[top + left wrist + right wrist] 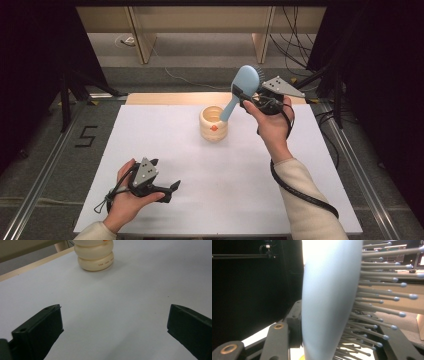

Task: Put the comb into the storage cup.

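A light-blue hairbrush (246,80) hangs tilted over the far middle of the white board (215,200), bristles facing right. My right gripper (242,95) is shut on it near the base of its head. The handle slants down-left and its end reaches the mouth of a cream ribbed cup (213,129). In the right gripper view the brush back (327,300) and bristles (382,290) stand close up between the jaws. My left gripper (171,191) rests at the front left of the board, open and holding nothing. The left gripper view shows the fingers (40,332) wide apart, with the cup (94,257) beyond.
The board lies on a grey floor between metal rails (45,170). A taped "5" (86,136) marks the floor at left. Wooden furniture legs (142,45) and loose cables (295,45) are behind the board. Dark drapes close both sides.
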`<control>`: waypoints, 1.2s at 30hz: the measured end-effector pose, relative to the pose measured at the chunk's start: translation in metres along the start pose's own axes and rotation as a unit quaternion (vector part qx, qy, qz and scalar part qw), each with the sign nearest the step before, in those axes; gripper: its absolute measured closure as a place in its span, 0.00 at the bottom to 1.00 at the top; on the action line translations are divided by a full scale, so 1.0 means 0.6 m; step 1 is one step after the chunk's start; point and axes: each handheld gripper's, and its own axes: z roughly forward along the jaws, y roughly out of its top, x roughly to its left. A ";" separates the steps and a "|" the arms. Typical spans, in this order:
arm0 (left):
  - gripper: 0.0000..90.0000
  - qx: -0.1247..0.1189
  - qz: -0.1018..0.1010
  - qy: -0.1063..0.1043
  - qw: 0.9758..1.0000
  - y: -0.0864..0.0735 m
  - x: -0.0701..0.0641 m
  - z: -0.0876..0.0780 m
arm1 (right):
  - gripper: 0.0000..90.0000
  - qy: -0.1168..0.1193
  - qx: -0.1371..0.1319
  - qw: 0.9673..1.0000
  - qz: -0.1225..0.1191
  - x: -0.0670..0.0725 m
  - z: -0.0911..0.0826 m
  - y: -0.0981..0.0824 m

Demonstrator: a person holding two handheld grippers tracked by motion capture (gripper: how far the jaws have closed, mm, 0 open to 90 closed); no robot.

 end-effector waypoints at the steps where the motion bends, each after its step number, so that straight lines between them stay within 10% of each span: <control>1: 0.00 0.000 0.000 0.000 1.000 0.000 0.000 0.000 | 0.57 -0.001 0.000 1.000 0.000 0.000 0.001 0.000; 36: 0.00 0.004 0.000 -0.002 1.000 -0.001 0.000 0.000 | 0.57 -0.008 0.009 1.000 0.005 -0.003 0.046 -0.003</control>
